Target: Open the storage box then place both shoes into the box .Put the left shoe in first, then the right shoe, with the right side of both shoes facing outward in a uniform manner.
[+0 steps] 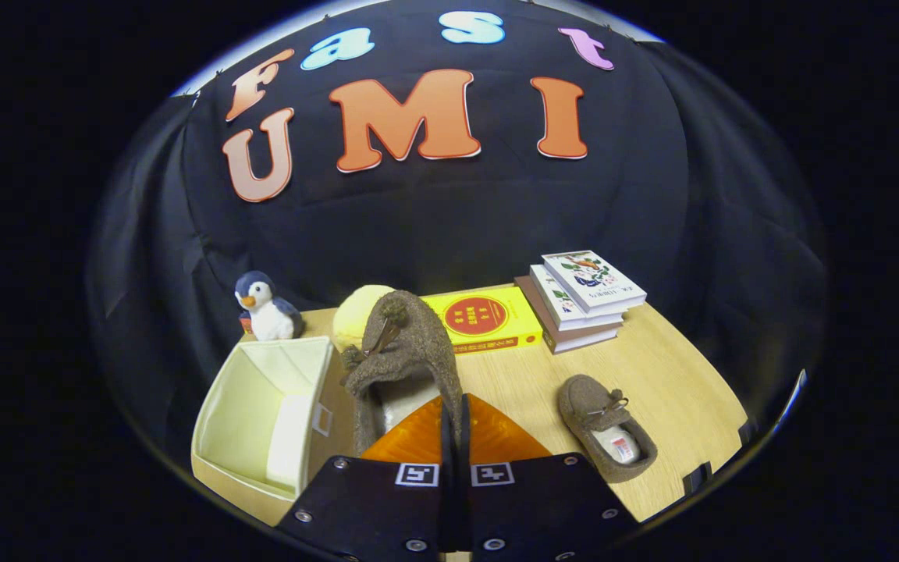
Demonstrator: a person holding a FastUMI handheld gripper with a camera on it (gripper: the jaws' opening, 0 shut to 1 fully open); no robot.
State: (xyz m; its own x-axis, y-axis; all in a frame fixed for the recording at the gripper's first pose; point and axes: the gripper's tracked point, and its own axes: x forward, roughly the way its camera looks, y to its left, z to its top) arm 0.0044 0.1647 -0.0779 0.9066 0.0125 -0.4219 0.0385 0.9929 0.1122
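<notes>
Shoe [406, 343], brown, one of a pair: I see it pinched by its side wall between the orange fingers [410, 437] of my hand-held gripper [455, 425], nearly closed, toe pointing far. Storage box [262, 406], cream, open, just left. Second shoe [605, 425] on the table [676, 390], near right. Far side: toy penguin [264, 307], yellow box [488, 318], stacked books [582, 300].

A light wooden table [676, 390] carries an open cream storage box [250, 406] left, a brown shoe [605, 425] right, stacked books [582, 300], a yellow box [488, 320] and a toy penguin [266, 308] far.
</notes>
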